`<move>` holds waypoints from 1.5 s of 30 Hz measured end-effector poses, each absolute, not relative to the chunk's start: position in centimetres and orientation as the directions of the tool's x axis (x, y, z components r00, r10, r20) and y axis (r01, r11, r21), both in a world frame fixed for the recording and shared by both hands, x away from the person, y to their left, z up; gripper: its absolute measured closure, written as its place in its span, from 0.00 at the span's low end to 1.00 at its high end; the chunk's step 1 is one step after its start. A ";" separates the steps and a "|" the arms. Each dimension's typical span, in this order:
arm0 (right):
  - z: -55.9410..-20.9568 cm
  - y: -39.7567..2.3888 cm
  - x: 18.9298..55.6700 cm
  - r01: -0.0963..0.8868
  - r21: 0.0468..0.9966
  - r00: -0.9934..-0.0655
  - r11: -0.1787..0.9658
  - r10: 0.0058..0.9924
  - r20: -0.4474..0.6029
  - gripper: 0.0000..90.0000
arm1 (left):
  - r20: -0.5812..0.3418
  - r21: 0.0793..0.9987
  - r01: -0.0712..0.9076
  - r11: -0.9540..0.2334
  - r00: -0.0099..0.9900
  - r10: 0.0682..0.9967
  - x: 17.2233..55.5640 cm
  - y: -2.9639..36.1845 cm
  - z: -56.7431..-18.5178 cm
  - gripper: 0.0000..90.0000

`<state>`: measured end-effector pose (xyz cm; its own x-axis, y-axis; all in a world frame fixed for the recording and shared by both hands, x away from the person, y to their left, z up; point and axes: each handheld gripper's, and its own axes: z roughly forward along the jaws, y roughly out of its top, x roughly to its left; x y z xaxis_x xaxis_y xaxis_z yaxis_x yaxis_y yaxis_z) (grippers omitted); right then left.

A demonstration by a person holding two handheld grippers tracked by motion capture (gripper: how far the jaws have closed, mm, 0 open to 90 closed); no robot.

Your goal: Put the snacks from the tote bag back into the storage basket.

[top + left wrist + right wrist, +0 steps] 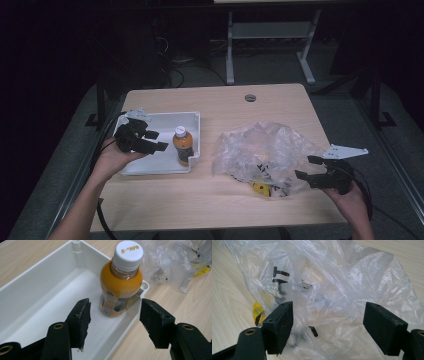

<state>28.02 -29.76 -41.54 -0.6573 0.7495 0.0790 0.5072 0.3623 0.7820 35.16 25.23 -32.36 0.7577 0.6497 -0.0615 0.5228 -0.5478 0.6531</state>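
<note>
Our left gripper hangs with its jaws apart over the white plastic tray, aimed at the orange drink bottle standing upright in the tray's corner nearest the bag. We judge the bottle rigid but smooth and likely weighty with liquid, best gripped across its labelled body below the white cap. Our right gripper, jaws also wide, faces the crumpled clear plastic bag on the wooden table: soft, slippery, something yellow inside.

A light wooden table carries a white tray and a crumpled clear plastic bag.
</note>
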 end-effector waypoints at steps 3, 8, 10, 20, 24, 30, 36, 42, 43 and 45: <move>-41.5 -29.8 28.0 0.511 0.781 -0.655 0.359 0.751 0.083 0.26 | -0.063 0.656 0.525 -0.543 0.755 0.653 35.1 25.7 -32.7 0.46; -41.5 -29.7 28.0 0.512 0.780 -0.654 0.359 0.752 0.083 0.26 | -0.070 0.663 0.530 -0.529 0.747 0.661 34.8 25.9 -33.2 0.45; -41.5 -29.7 28.0 0.510 0.781 -0.656 0.361 0.751 0.081 0.26 | -0.067 0.659 0.527 -0.537 0.752 0.655 34.7 26.1 -33.3 0.45; -41.6 -30.0 27.9 0.520 0.778 -0.647 0.353 0.757 0.089 0.26 | -0.065 0.680 0.518 -0.518 0.747 0.662 33.8 26.7 -34.4 0.45; -41.7 -30.0 27.9 0.520 0.777 -0.648 0.354 0.757 0.090 0.26 | -0.066 0.681 0.521 -0.515 0.744 0.665 33.5 27.0 -35.0 0.44; -41.7 -30.2 27.8 0.515 0.781 -0.647 0.353 0.757 0.085 0.26 | -0.069 0.691 0.521 -0.501 0.738 0.672 33.1 27.2 -35.7 0.44; -41.7 -30.3 27.7 0.521 0.777 -0.645 0.352 0.759 0.089 0.26 | -0.064 0.695 0.515 -0.503 0.740 0.670 32.7 27.3 -36.2 0.44; -41.7 -30.3 27.7 0.518 0.778 -0.649 0.357 0.756 0.085 0.26 | -0.068 0.702 0.512 -0.496 0.741 0.668 32.3 27.5 -36.8 0.44; -41.7 -30.3 27.6 0.518 0.778 -0.648 0.356 0.757 0.085 0.26 | -0.066 0.703 0.509 -0.496 0.742 0.667 32.3 27.6 -36.9 0.44; -41.7 -30.3 27.6 0.521 0.777 -0.646 0.354 0.758 0.088 0.26 | -0.070 0.703 0.513 -0.493 0.740 0.669 32.1 27.7 -37.1 0.44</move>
<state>27.60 -30.33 -41.74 -0.6463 0.7580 0.0882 0.5210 0.3538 0.7768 32.12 27.68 -37.11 0.7396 0.6693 -0.0704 0.5127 -0.4927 0.7031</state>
